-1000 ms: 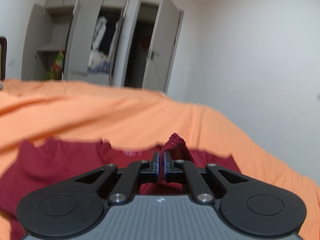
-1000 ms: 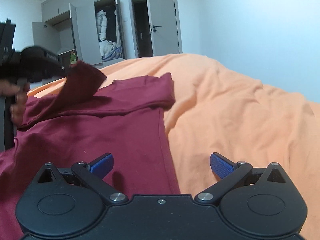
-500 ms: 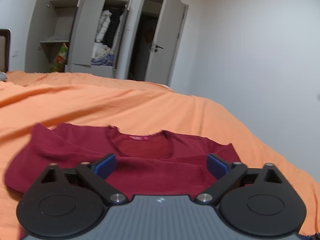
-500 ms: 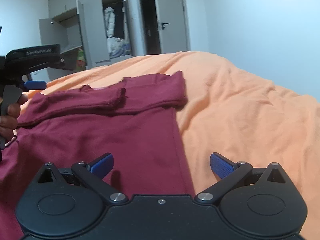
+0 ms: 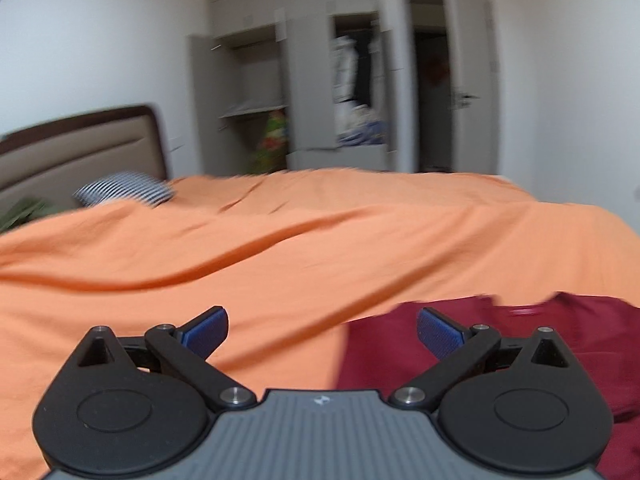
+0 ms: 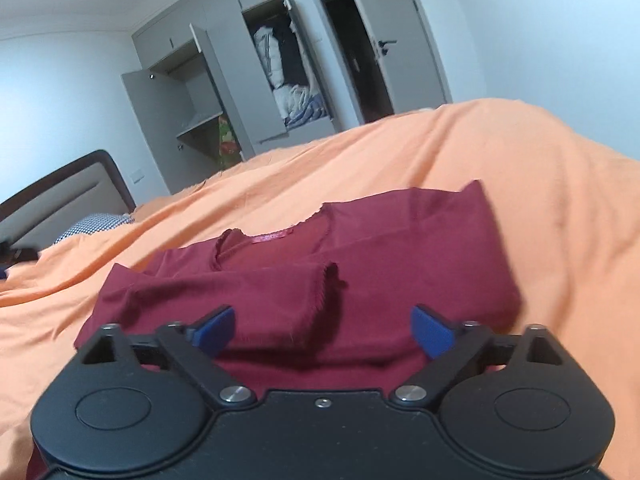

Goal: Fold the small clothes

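A dark red top [image 6: 392,264] lies flat on the orange bedspread [image 6: 560,208], both sleeves folded in across the chest and the neckline with its pink label facing away. My right gripper [image 6: 323,327] hovers open just above the lower part of the garment, nothing between its blue pads. In the left wrist view the red top [image 5: 580,332] shows only at the lower right. My left gripper [image 5: 322,330] is open and empty over the bare bedspread [image 5: 240,248], to the left of the garment's edge.
A striped pillow [image 5: 124,194] and a brown headboard [image 5: 80,148] sit at the far left of the bed. Behind the bed stand open grey wardrobes [image 6: 240,80] with clothes inside and an open door [image 6: 400,36]. The view from the left gripper is motion-blurred.
My left gripper let go of the red sleeve, which now lies folded across the chest, and swung left off the garment. My right gripper shifted left over the top, staying open.
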`<state>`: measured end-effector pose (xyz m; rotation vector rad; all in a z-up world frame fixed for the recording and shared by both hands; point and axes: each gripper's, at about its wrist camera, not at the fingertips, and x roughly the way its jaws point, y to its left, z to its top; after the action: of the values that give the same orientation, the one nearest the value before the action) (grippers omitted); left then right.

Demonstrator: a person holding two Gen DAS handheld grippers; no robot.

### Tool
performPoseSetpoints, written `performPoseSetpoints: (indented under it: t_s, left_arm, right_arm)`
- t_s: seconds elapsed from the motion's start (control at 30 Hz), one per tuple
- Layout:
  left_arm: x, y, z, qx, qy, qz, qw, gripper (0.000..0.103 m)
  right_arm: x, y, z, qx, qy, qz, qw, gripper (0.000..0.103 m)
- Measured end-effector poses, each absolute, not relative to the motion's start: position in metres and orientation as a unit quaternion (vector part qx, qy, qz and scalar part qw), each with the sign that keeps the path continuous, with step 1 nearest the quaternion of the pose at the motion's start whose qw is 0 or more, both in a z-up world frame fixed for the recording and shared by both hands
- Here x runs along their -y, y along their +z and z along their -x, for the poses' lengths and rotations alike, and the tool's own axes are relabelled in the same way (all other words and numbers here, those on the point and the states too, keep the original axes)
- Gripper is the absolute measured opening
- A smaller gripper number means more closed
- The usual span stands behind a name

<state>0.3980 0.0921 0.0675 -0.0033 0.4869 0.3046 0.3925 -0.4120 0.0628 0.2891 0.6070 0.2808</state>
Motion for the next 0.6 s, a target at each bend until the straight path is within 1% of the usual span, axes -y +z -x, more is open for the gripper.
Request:
performPoseSetpoints:
  t_s: [0.07, 0.13, 0.17, 0.2, 0.23, 0.27, 0.3, 0.5, 0.6]
  left_arm:
    - [-0.114, 0.057, -0.396, -0.251, 0.17, 0.027, 0.953, 0.103]
    - [-0.13, 0.043, -0.398, -0.268, 0.179, 0.056, 0.945, 0.103]
    - [-0.135, 0.035, -0.399, -0.278, 0.179, 0.068, 0.941, 0.103]
    - [-0.138, 0.029, -0.4, -0.286, 0.176, 0.078, 0.939, 0.103]
    - [-0.14, 0.022, -0.402, -0.293, 0.171, 0.087, 0.937, 0.103]
    - [-0.141, 0.017, -0.403, -0.298, 0.168, 0.093, 0.935, 0.103]
    - [-0.14, 0.014, -0.405, -0.302, 0.162, 0.098, 0.934, 0.103]
    - [-0.126, -0.001, -0.416, -0.307, 0.141, 0.08, 0.938, 0.103]
    - [-0.119, -0.008, -0.425, -0.313, 0.142, 0.065, 0.937, 0.103]
  right_arm:
    - [0.402, 0.058, -0.409, -0.314, 0.13, -0.133, 0.931, 0.078]
    - [0.394, 0.053, -0.422, -0.328, 0.131, -0.129, 0.927, 0.063]
    - [0.389, 0.052, -0.426, -0.332, 0.135, -0.126, 0.925, 0.058]
    - [0.386, 0.051, -0.427, -0.333, 0.138, -0.12, 0.925, 0.048]
    - [0.382, 0.051, -0.428, -0.331, 0.141, -0.11, 0.926, 0.033]
    - [0.378, 0.051, -0.428, -0.328, 0.143, -0.099, 0.929, 0.025]
    - [0.374, 0.053, -0.428, -0.321, 0.145, -0.084, 0.932, 0.015]
    - [0.381, 0.08, -0.419, -0.25, 0.124, -0.032, 0.96, 0.014]
    - [0.388, 0.075, -0.424, -0.262, 0.101, -0.022, 0.96, 0.014]
